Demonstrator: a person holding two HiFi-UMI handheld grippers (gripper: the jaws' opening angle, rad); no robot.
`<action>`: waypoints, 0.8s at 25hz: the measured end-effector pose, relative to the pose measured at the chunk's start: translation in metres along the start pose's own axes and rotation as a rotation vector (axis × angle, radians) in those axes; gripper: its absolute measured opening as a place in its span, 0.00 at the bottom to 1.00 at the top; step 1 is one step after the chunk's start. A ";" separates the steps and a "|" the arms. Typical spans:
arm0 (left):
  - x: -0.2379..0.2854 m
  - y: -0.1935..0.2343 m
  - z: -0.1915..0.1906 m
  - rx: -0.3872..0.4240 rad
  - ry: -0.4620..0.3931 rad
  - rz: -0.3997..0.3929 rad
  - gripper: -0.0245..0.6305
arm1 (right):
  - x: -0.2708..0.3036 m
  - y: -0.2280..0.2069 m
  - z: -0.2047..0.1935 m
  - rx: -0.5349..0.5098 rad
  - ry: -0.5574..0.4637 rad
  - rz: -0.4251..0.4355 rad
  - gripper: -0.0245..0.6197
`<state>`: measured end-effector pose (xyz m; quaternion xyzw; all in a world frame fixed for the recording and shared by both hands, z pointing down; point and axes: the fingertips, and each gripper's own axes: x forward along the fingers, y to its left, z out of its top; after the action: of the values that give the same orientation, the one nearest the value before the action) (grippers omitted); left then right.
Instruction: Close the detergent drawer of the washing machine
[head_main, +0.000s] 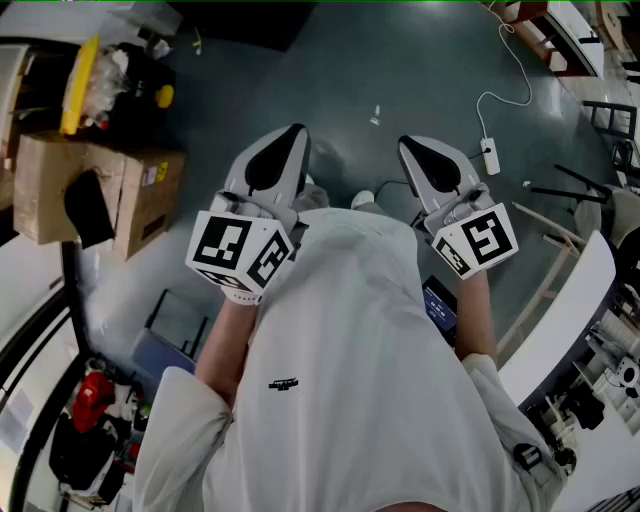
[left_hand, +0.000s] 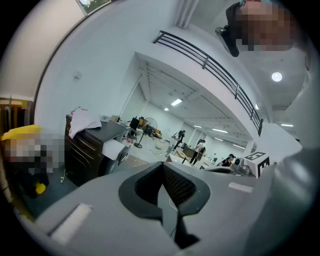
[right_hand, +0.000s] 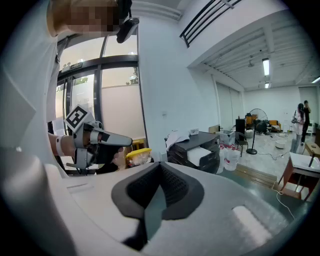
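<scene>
In front of the white shirt (head_main: 350, 340), two tools: left tool (head_main: 296, 132) and right tool (head_main: 406, 143), both with jaws together, empty.

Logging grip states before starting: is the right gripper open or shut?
Shut. In its own view, the right gripper shows its fingers meeting at the tips, with nothing held between them.

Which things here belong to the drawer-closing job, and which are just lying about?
For the job: left hand-held gripper, right hand-held gripper. No washing machine is in view.

Lying about: cardboard box, white charger cable, standing fan.
</scene>
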<state>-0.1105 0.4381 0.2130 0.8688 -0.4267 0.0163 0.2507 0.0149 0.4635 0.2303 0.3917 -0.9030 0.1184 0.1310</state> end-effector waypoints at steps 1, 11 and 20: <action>0.001 -0.006 -0.001 0.004 0.001 -0.005 0.07 | -0.006 0.001 0.000 -0.006 0.002 0.007 0.04; 0.009 -0.052 -0.014 -0.002 0.019 -0.020 0.07 | -0.054 -0.010 0.007 0.097 -0.078 -0.025 0.04; -0.001 -0.023 -0.002 -0.004 -0.035 0.016 0.07 | -0.036 -0.001 0.014 0.021 -0.056 -0.009 0.04</action>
<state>-0.0935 0.4512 0.2048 0.8650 -0.4380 0.0022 0.2449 0.0368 0.4827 0.2054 0.4001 -0.9033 0.1162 0.1019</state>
